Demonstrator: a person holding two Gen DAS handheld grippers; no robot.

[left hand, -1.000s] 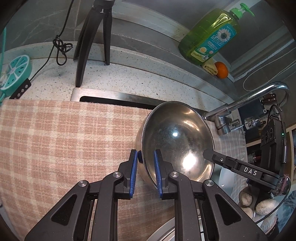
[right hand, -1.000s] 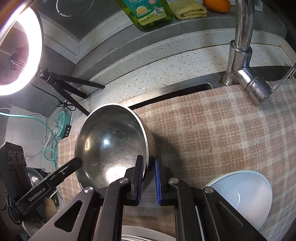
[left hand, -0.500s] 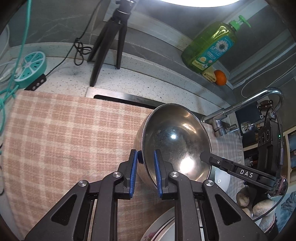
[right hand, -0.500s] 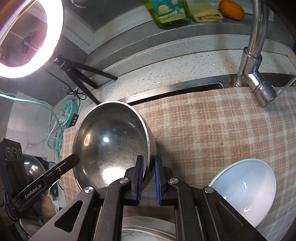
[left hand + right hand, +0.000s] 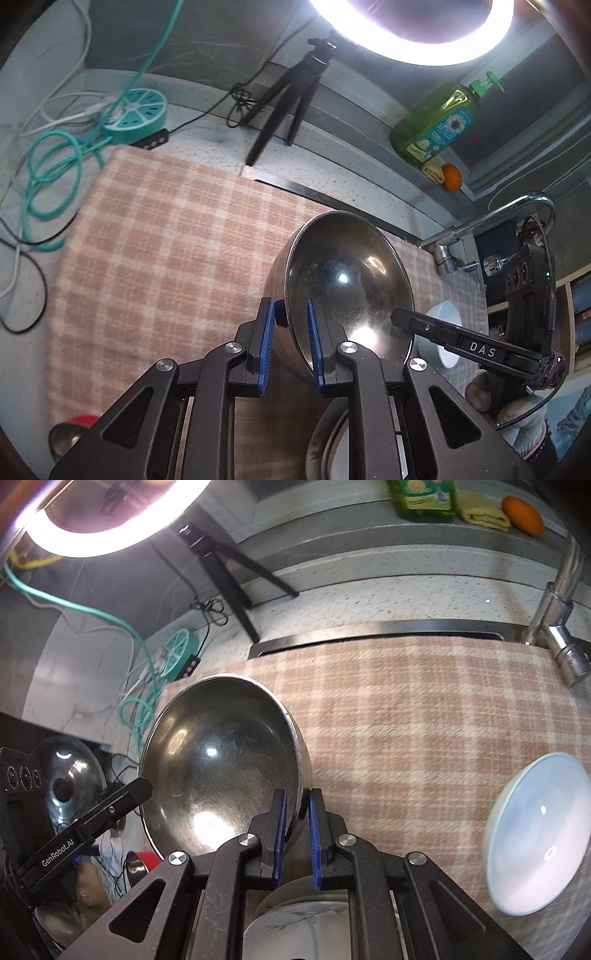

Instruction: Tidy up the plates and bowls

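Observation:
A large steel bowl (image 5: pixel 347 280) is held in the air over a pink checked cloth (image 5: pixel 159 243), tilted on its side. My left gripper (image 5: pixel 290 343) is shut on its left rim. My right gripper (image 5: pixel 297 834) is shut on the opposite rim of the steel bowl (image 5: pixel 221 760). A pale blue bowl (image 5: pixel 535 849) sits on the cloth (image 5: pixel 424 716) at the right; it also shows in the left wrist view (image 5: pixel 445 336). A white plate (image 5: pixel 306 930) with a dark line pattern lies below my right gripper, mostly hidden.
A tap (image 5: pixel 557 620) stands at the back right of the cloth. A ring light on a tripod (image 5: pixel 291 99), a green soap bottle (image 5: pixel 439 122) and an orange (image 5: pixel 451 176) are behind. Teal cables (image 5: pixel 55 173) lie at the left. A steel lid (image 5: pixel 70 779) sits lower left.
Both grippers have lifted the steel bowl higher and back from the cloth, so more of the counter, ring light and blue bowl now show. Both grips are unchanged.

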